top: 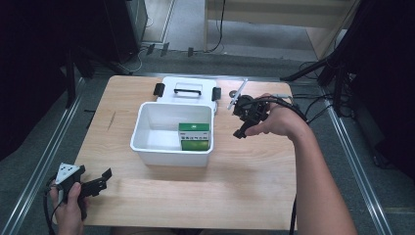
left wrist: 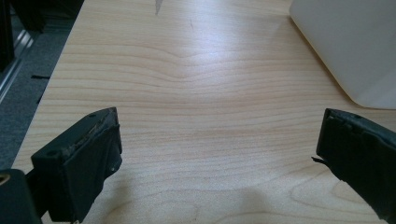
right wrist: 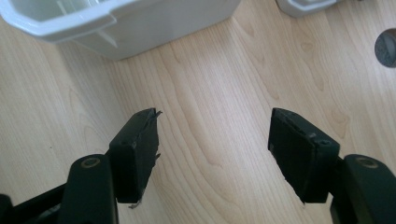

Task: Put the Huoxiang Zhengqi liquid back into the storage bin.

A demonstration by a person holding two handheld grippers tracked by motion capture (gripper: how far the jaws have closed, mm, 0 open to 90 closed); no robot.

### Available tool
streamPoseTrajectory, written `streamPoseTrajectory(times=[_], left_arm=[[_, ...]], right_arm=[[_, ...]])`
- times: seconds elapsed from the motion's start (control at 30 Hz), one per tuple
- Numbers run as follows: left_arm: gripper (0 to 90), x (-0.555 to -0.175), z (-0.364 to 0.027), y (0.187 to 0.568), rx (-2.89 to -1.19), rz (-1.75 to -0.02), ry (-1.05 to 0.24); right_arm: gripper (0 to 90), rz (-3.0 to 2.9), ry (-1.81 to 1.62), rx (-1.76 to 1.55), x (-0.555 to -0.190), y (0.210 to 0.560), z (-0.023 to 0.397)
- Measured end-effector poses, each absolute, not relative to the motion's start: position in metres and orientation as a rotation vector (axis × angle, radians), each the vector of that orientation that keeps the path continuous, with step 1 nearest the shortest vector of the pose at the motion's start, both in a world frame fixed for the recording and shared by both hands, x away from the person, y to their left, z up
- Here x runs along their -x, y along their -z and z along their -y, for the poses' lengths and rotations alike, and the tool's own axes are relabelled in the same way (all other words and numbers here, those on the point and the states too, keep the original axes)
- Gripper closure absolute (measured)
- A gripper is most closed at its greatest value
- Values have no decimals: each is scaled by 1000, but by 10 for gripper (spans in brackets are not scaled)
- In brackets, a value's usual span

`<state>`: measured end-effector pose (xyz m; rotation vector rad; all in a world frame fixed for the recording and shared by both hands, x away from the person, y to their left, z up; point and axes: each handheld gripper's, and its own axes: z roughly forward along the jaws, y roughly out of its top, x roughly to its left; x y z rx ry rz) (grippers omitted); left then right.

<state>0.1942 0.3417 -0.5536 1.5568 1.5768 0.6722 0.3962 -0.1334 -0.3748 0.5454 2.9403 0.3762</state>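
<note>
A white plastic box (top: pixel 147 147) stands open in the middle of the wooden table (top: pixel 195 196), with two green cartons (top: pixel 194 136) inside at its right end. Its white lid (top: pixel 186 90), with a black handle and clips, lies flat just behind it. My right gripper (top: pixel 241 131) hovers over the table just right of the box, open, nothing between its jaws; the box's wall (right wrist: pixel 140 28) is close ahead in the right gripper view. My left gripper (top: pixel 105 177) rests at the table's front left corner, open and empty, with the box corner (left wrist: pixel 355 51) to its right.
A thin white stick-like tool (top: pixel 238 93) lies on the table behind my right hand. A small grey round thing (right wrist: pixel 386 47) sits at the right edge of the right gripper view. Metal rails (top: pixel 49 147) run along both sides of the table.
</note>
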Motion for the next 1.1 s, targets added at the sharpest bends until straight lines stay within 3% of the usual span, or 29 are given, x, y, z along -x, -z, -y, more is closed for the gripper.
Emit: streamPoseTrajectory(times=[0.43,1.1], left_arm=[[11,-194,-342,554,-1565,-1576,-670],[11,-194,-342,554,-1558,-1580,-671]], right_arm=[[253,-2835,-567,-778,-383,405,179],[225,-2473,-989,-976,-337,457,233]])
